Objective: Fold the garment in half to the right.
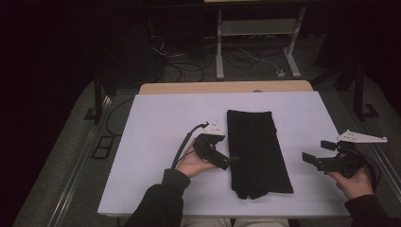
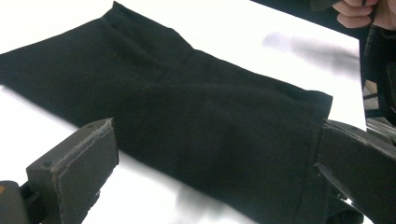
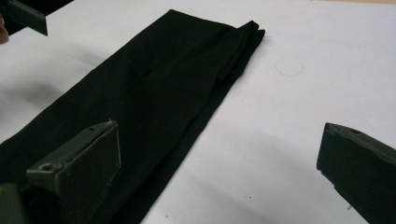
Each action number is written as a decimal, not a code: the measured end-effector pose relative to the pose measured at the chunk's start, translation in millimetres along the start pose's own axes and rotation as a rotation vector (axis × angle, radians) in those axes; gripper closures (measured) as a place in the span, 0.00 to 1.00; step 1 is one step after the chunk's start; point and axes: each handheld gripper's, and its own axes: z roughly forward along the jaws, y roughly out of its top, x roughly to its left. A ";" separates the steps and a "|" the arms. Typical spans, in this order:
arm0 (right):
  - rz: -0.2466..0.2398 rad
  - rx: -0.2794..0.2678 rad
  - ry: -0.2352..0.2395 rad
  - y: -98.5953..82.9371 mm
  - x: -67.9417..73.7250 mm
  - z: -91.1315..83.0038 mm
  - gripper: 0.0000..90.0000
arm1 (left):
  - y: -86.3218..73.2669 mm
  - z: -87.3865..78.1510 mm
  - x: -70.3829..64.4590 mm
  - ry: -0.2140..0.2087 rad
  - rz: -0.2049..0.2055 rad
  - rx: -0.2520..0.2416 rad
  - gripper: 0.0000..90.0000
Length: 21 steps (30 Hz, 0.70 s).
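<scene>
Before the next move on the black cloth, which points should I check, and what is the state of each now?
1. Left gripper open: ok, its jaws stand wide apart in the left gripper view.
2. Left gripper at the black folded cloth: ok, its tips are at the cloth's left edge.
3. Right gripper open: ok.
4. Right gripper at the cloth: not ok, it is apart from it, over the white table cover.
5. Cloth lies flat: ok.
6. Cloth edge between the left jaws: cannot tell.

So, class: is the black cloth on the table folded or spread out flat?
Folded. The black cloth lies as a long narrow strip, and the right gripper view shows doubled layers stacked at its far end.
</scene>
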 end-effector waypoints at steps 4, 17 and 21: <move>0.001 0.005 0.004 -1.4 1.4 -0.7 0.00 | -5.4 -9.2 3.2 0.014 -0.005 -0.011 0.00; -0.011 0.014 0.002 -5.5 3.5 -1.2 0.00 | -20.2 -39.9 14.2 0.066 -0.039 -0.066 0.00; -0.013 0.016 -0.001 -5.9 3.7 -1.1 0.00 | -25.3 -47.4 17.5 0.081 -0.049 -0.072 0.00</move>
